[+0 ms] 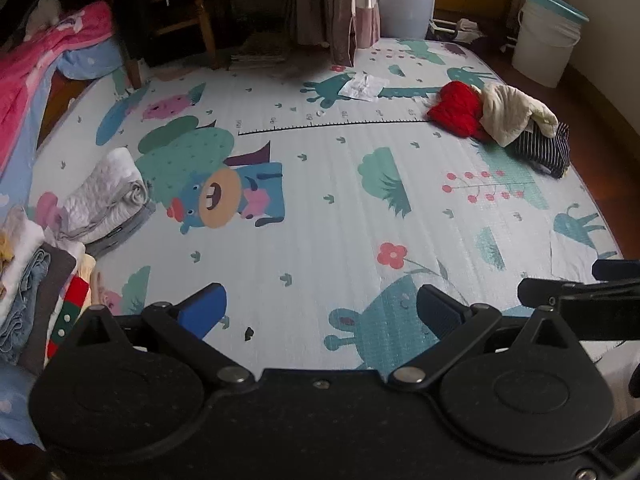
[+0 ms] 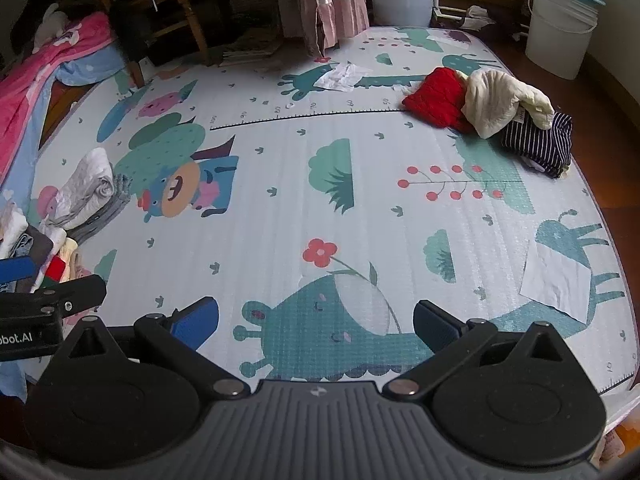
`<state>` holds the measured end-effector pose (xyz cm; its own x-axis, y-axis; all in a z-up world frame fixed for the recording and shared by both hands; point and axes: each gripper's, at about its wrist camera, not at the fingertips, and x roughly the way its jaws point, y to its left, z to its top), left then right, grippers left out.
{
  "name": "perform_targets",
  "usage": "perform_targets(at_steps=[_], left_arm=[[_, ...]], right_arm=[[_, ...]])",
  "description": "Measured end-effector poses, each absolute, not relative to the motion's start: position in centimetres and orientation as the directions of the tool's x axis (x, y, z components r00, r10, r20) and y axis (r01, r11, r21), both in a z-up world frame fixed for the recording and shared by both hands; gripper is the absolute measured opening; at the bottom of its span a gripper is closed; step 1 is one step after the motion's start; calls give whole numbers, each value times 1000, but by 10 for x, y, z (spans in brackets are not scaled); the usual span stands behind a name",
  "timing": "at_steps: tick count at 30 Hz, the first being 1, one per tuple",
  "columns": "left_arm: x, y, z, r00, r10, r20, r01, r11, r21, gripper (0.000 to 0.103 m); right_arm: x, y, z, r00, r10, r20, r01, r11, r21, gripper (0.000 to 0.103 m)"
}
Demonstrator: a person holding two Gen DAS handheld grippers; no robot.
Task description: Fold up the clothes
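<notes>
Play mat (image 1: 320, 208): foam-like sheet w/ fine ribbed, quilted texture, printed cartoon surface, faint sheen. Red garment (image 1: 456, 110): knit cloth, matt. Cream garment (image 1: 508, 114): soft, crumpled fabric (lining looks fleecy). Striped garment (image 1: 548, 152): thin jersey cloth, navy w/ white lines. Folded grey-white piece (image 1: 108, 196): ribbed cotton-type cloth. Paper sheet (image 2: 558, 280): creased, matt white. Bucket (image 1: 548, 48): smooth plastic, slight gloss. Chair (image 1: 192, 12): varnished wood. Left gripper (image 1: 320, 312): matt black plastic arms, blue pads (image 1: 202, 312), bright metal rivets. Right gripper (image 2: 316, 320): same, plus ridged grey plastic housing.
</notes>
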<state>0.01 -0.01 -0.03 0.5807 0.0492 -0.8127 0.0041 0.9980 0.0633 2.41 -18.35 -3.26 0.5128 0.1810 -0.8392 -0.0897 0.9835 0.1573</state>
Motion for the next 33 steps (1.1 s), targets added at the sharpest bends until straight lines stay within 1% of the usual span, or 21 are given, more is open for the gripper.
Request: perform_targets(at_steps=[2, 5, 7, 13, 33], left_arm=[[1, -1, -1, 568, 39, -822, -7, 999, 42, 103], [1, 11, -1, 558, -12, -829, -20, 999, -27, 103], [-2, 17, 1, 561, -24, -828, -21, 999, -43, 103], [-7, 5, -4, 563, 0, -827, -8, 1000, -6, 103], [-7, 5, -4, 553, -9, -833, -4, 1000, -14, 103]], right_arm=[[24, -183, -34, 511, 181, -840, -91, 984, 156, 103], [23, -182, -35, 509, 180, -842, -93, 984, 154, 103], [23, -179, -33, 508, 179, -843, -96, 984, 151, 103], [24, -175, -32, 507, 182, -843, -98, 983, 154, 103], [24, -175, -37, 500, 190, -845, -109, 982, 156, 103]])
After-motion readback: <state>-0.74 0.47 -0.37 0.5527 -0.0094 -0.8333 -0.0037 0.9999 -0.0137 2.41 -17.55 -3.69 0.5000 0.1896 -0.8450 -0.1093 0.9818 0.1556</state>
